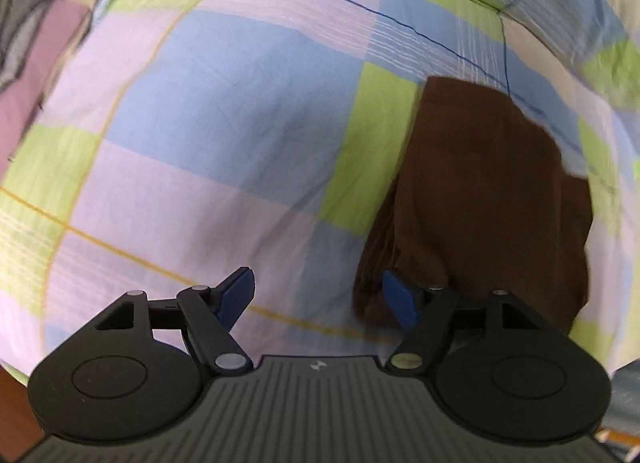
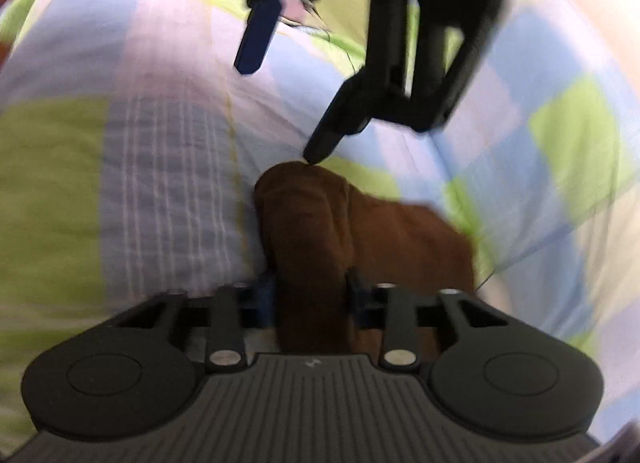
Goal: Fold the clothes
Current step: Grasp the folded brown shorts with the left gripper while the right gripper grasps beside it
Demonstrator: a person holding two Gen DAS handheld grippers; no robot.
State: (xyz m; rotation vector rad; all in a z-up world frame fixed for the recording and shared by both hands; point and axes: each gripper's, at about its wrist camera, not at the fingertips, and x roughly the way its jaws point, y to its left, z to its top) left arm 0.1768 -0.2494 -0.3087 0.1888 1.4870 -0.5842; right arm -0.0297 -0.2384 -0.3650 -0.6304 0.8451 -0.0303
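Right wrist view: brown garment [image 2: 316,231] bunched into a thick roll, lying on the checked bedsheet [image 2: 168,167] and running up between the right gripper [image 2: 310,295] fingers, which are clamped on it; the blue pads are mostly hidden by cloth. This view alone shows the left gripper [image 2: 280,107] from outside, above the garment's far end, one black finger tip touching or just over the cloth, blue pad [image 2: 258,39] well apart from it, so jaws spread. Left wrist view: the same brown garment [image 1: 480,199] sits right of centre on the bedsheet [image 1: 224,111], crumpled, dark, with folds along its left edge; left gripper [image 1: 320,297] released, its right blue pad [image 1: 400,299] against the garment's near edge, nothing held. Only here: pink and grey clothes [image 1: 36,63] at the sheet's far left edge. Right view is motion-blurred.
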